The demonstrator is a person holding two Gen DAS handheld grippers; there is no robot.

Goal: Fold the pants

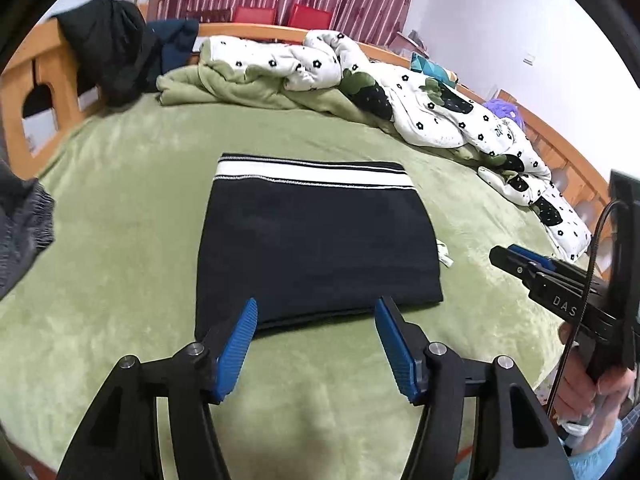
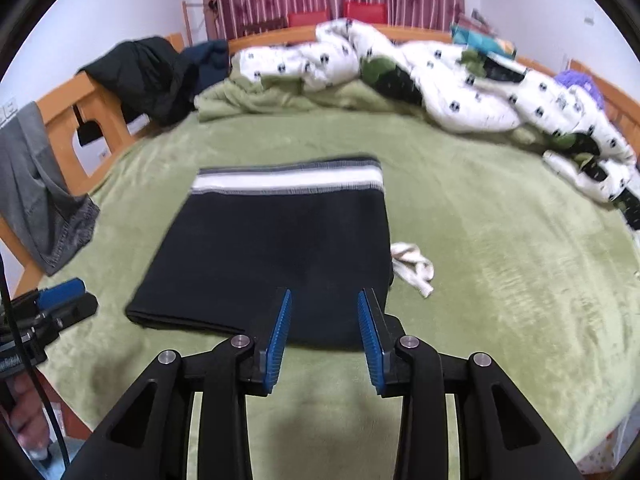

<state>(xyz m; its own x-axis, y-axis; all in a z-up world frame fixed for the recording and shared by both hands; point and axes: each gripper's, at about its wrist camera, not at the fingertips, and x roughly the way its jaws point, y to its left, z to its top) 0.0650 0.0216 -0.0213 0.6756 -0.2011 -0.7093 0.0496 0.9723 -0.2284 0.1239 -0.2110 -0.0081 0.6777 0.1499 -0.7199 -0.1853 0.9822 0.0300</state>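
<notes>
The black pants [image 1: 316, 240] lie folded into a flat rectangle on the green bed, with the white-striped waistband at the far edge. They also show in the right wrist view [image 2: 272, 256]. My left gripper [image 1: 316, 308] is open and empty, just above the near folded edge. My right gripper [image 2: 324, 300] is open and empty over the near right part of the pants. The right gripper also shows at the right of the left wrist view [image 1: 520, 264]. The left gripper shows at the left of the right wrist view [image 2: 68, 296].
A white sock-like cloth [image 2: 412, 268] lies just right of the pants. A crumpled white flowered quilt [image 1: 420, 96] runs along the far and right side. Dark clothes [image 1: 116, 48] hang on the wooden bed frame [image 1: 24, 80]. Grey trousers [image 2: 36, 184] hang at left.
</notes>
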